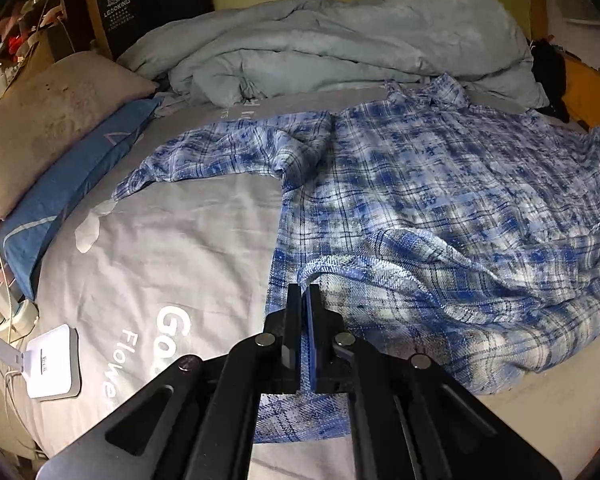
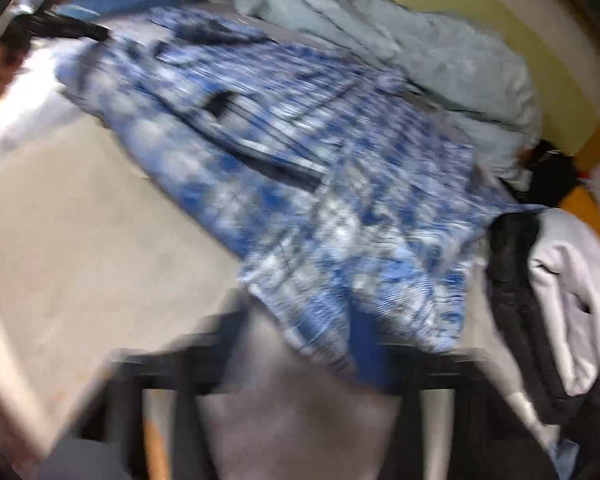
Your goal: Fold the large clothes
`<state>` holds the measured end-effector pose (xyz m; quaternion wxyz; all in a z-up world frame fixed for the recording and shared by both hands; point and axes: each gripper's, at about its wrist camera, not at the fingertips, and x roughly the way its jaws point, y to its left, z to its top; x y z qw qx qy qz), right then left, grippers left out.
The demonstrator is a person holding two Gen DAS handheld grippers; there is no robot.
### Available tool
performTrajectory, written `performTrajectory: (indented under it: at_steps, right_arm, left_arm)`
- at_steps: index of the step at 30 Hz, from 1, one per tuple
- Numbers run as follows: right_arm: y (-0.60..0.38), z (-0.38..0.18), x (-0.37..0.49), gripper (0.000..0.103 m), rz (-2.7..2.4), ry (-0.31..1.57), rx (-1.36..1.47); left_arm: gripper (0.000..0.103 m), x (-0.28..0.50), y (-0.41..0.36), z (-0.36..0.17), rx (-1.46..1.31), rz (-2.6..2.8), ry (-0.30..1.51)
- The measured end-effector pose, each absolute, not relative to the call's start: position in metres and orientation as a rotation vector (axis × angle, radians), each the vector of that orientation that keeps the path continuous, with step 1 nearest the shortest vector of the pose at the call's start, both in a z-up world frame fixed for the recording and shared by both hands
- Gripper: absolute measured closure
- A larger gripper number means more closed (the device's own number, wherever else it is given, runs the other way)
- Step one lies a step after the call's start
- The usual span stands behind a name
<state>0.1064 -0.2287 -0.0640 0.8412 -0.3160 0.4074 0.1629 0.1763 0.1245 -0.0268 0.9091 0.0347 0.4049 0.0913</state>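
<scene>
A blue and white plaid shirt [image 1: 440, 200] lies spread on the grey bed sheet [image 1: 172, 248], one sleeve stretched out to the left. My left gripper [image 1: 305, 292] is shut on the shirt's near hem, and a strip of plaid cloth shows between its fingers. The right wrist view is heavily blurred. There the same shirt [image 2: 300, 160] runs down to my right gripper [image 2: 368, 368], whose jaws appear shut with a corner of the blue cloth in them. A dark shape at the shirt's far corner [image 2: 60, 30] looks like the other gripper.
A crumpled pale blue duvet [image 1: 320, 48] fills the back of the bed. A beige pillow [image 1: 48, 120] and a blue pillow [image 1: 72, 188] lie at the left. A white device [image 1: 52, 360] with cables sits near the left edge. Dark and white clothes [image 2: 560, 300] are piled at the right.
</scene>
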Motion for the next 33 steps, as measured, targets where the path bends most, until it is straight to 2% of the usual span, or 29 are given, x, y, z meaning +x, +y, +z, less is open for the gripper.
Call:
performTrajectory:
  at_steps: [6,10,12,13,14,15,16,17,18,19,20,24,28,30,32,33]
  right_arm:
    - [-0.294,0.007,0.142,0.101,0.140,0.714,-0.266]
    - [-0.324,0.001,0.182,0.101,-0.020,0.763,-0.181]
    - [-0.325,-0.017,0.201,0.097,-0.080,0.838,-0.192]
    - [-0.326,-0.024,0.206,0.088,-0.091,0.863,-0.186]
    - [-0.326,-0.028,0.209,0.081,-0.101,0.885,-0.177]
    - [-0.327,-0.032,0.212,0.080,-0.108,0.907,-0.163]
    - [-0.330,-0.033,0.212,0.078,-0.104,0.917,-0.148]
    - [-0.331,-0.032,0.211,0.070,-0.089,0.925,-0.123]
    - [-0.334,-0.028,0.209,0.064,-0.070,0.923,-0.090]
    - [-0.338,-0.021,0.204,0.048,-0.053,0.906,-0.049]
    - [-0.343,-0.014,0.198,0.039,-0.031,0.889,-0.001]
    - [-0.360,-0.011,0.177,0.038,0.098,0.937,0.135]
    - [-0.344,-0.032,0.170,0.040,0.145,1.019,-0.014]
    - [-0.330,-0.042,0.167,0.052,0.134,1.017,-0.151]
    - [-0.325,-0.050,0.165,0.077,0.098,1.002,-0.221]
    - [-0.327,-0.050,0.167,0.085,0.080,0.992,-0.208]
  left_arm:
    - [0.103,0.172,0.126,-0.012,0.087,0.237,0.774]
    - [0.103,0.179,0.127,-0.014,0.139,0.244,0.780]
    - [0.103,0.181,0.129,-0.019,0.104,0.209,0.814]
    - [0.102,0.181,0.128,-0.020,0.096,0.189,0.826]
    - [0.095,0.180,0.126,-0.021,0.098,0.171,0.839]
    - [0.088,0.178,0.124,-0.020,0.102,0.160,0.846]
    - [0.065,0.175,0.122,-0.018,0.105,0.153,0.840]
    - [0.053,0.171,0.121,-0.016,0.105,0.146,0.829]
    - [0.035,0.169,0.120,-0.014,0.107,0.147,0.821]
    - [0.027,0.166,0.120,-0.012,0.110,0.156,0.813]
    - [0.024,0.165,0.121,-0.012,0.109,0.164,0.814]
    - [0.023,0.170,0.132,-0.027,0.035,0.158,0.891]
    - [0.023,0.177,0.142,-0.047,-0.002,0.178,0.946]
    - [0.023,0.177,0.140,-0.051,0.039,0.196,0.943]
    - [0.026,0.175,0.135,-0.052,0.077,0.208,0.930]
    - [0.027,0.174,0.134,-0.051,0.088,0.205,0.926]
